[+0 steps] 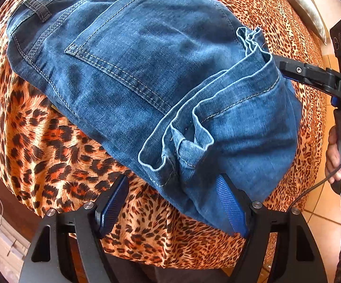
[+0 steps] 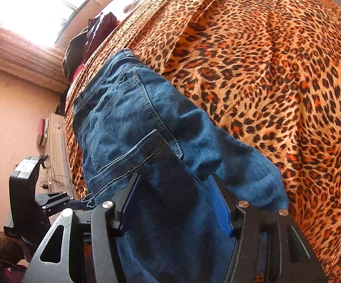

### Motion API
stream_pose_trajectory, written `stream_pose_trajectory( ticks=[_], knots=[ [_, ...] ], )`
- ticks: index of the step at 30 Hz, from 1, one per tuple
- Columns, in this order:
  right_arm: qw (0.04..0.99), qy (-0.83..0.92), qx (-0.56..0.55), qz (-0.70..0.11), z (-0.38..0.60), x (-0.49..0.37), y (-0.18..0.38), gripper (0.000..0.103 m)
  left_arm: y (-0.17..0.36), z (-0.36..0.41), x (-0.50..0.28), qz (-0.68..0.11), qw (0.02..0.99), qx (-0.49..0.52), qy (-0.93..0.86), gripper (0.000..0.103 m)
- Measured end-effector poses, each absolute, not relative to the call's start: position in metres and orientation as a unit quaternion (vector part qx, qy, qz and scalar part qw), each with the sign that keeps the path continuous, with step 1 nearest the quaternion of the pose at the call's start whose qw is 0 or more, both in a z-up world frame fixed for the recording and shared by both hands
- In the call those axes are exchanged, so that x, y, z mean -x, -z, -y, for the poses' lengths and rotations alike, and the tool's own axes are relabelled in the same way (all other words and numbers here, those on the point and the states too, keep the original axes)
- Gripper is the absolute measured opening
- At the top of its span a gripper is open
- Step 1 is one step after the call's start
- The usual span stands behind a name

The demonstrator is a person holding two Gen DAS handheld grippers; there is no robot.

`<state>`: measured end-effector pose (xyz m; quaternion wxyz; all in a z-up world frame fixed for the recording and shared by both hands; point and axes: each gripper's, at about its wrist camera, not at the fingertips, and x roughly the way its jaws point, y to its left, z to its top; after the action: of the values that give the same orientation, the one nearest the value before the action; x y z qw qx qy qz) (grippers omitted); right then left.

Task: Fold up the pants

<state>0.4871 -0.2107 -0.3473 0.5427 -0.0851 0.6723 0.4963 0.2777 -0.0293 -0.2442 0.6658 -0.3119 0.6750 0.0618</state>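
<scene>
Leopard-print bedcover (image 1: 52,146) spans the work surface. Blue jeans (image 1: 146,70) lie folded on it, back pocket up, leg hems bunched over the seat. Left gripper (image 1: 172,202): jaws wide apart, bare cover between them; one blue pad touches the denim edge without clamping. Right gripper (image 2: 170,202): jaws partly open, denim between the pads; no clear pinch is visible. A hand (image 1: 335,151) holds its handle.

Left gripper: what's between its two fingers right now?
Left wrist view: left gripper stands open; between its fingers mostly bare leopard-print cover, with the jeans fold against the right-hand pad.
</scene>
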Motion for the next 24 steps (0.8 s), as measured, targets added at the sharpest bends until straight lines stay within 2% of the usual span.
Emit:
stream_pose_trajectory(
  ticks=[2,3,5,6,7,8,9,10,11,15,18,19,21,23,24],
  knots=[
    [0.538,-0.506,0.103,-0.666,0.200,-0.482,0.348,0.059,0.249,0.028,-0.278,-0.673,0.662,0.319,-0.083,0.074],
    [0.534,-0.509,0.112,-0.666,0.195,-0.480,0.351,0.062,0.251,0.029,-0.279,-0.672,0.660,0.324,-0.092,0.074],
    [0.525,-0.511,0.145,-0.665,0.185,-0.472,0.360,0.063,0.255,0.026,-0.278,-0.673,0.652,0.330,-0.117,0.062],
    [0.526,-0.510,0.165,-0.660,0.181,-0.467,0.363,0.061,0.256,0.026,-0.280,-0.675,0.649,0.327,-0.128,0.061],
    [0.532,-0.513,0.180,-0.650,0.178,-0.464,0.363,0.050,0.255,0.028,-0.280,-0.676,0.648,0.322,-0.136,0.053],
    [0.539,-0.517,0.191,-0.637,0.177,-0.461,0.360,0.042,0.253,0.029,-0.281,-0.676,0.650,0.322,-0.134,0.037],
    [0.540,-0.518,0.195,-0.634,0.177,-0.459,0.357,0.025,0.252,0.033,-0.281,-0.675,0.648,0.329,-0.127,0.029],
    [0.542,-0.514,0.198,-0.635,0.178,-0.459,0.353,0.013,0.248,0.035,-0.282,-0.678,0.643,0.332,-0.129,0.025],
    [0.544,-0.512,0.201,-0.634,0.180,-0.461,0.348,0.010,0.245,0.037,-0.279,-0.680,0.639,0.335,-0.132,0.021],
    [0.573,-0.502,0.189,-0.620,0.196,-0.484,0.313,0.010,0.244,0.051,-0.265,-0.685,0.621,0.362,-0.115,0.017],
    [0.567,-0.472,0.187,-0.649,0.193,-0.497,0.337,0.011,0.269,0.047,-0.260,-0.686,0.592,0.403,-0.126,0.018],
    [0.566,-0.454,0.200,-0.658,0.189,-0.494,0.353,0.017,0.269,0.045,-0.261,-0.685,0.588,0.411,-0.126,0.018],
    [0.565,-0.447,0.213,-0.660,0.182,-0.486,0.369,0.018,0.260,0.046,-0.264,-0.691,0.596,0.392,-0.117,0.018],
    [0.573,-0.451,0.188,-0.657,0.188,-0.490,0.362,0.020,0.240,0.050,-0.263,-0.686,0.617,0.369,-0.109,0.018],
    [0.577,-0.457,0.156,-0.659,0.199,-0.496,0.352,0.025,0.228,0.055,-0.262,-0.682,0.630,0.358,-0.098,0.018]
  ],
)
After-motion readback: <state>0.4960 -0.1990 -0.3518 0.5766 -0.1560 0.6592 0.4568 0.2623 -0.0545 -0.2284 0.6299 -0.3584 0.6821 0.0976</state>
